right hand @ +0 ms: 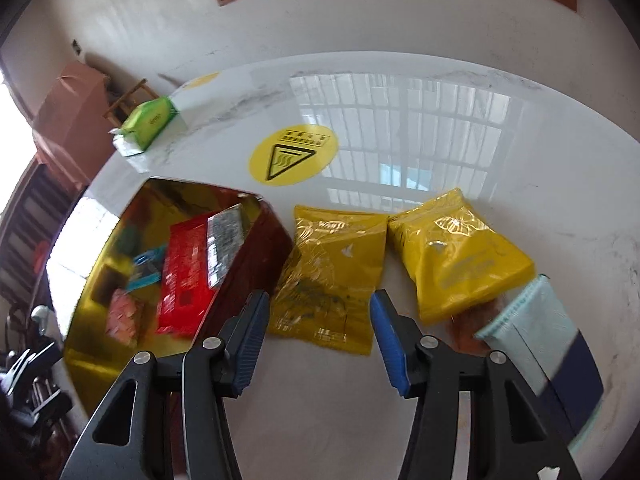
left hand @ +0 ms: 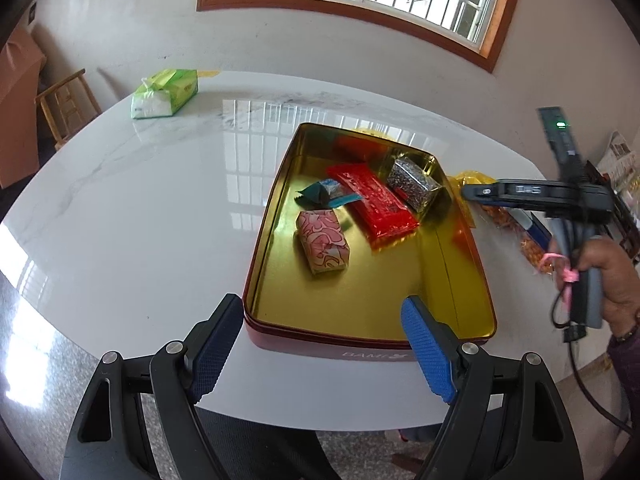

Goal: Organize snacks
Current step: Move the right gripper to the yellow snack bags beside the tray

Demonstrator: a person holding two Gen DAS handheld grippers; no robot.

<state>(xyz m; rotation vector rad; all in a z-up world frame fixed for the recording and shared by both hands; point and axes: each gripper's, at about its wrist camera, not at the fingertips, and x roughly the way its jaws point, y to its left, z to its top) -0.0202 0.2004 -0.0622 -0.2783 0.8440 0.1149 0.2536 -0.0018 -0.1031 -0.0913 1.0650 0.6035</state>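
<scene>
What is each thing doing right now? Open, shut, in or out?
Tin: open, no lid on.
Red packet: inside tin, flat.
Pink packet: inside tin.
Yellow bags: outside, on table.
Left gripper: open, empty.
Right gripper: open, empty.

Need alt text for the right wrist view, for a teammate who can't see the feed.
The open right gripper hovers over a yellow snack bag lying flat on the white table. A second yellow bag lies to its right, partly over a pale blue packet; left is the gold-lined tin holding a red packet.
</scene>
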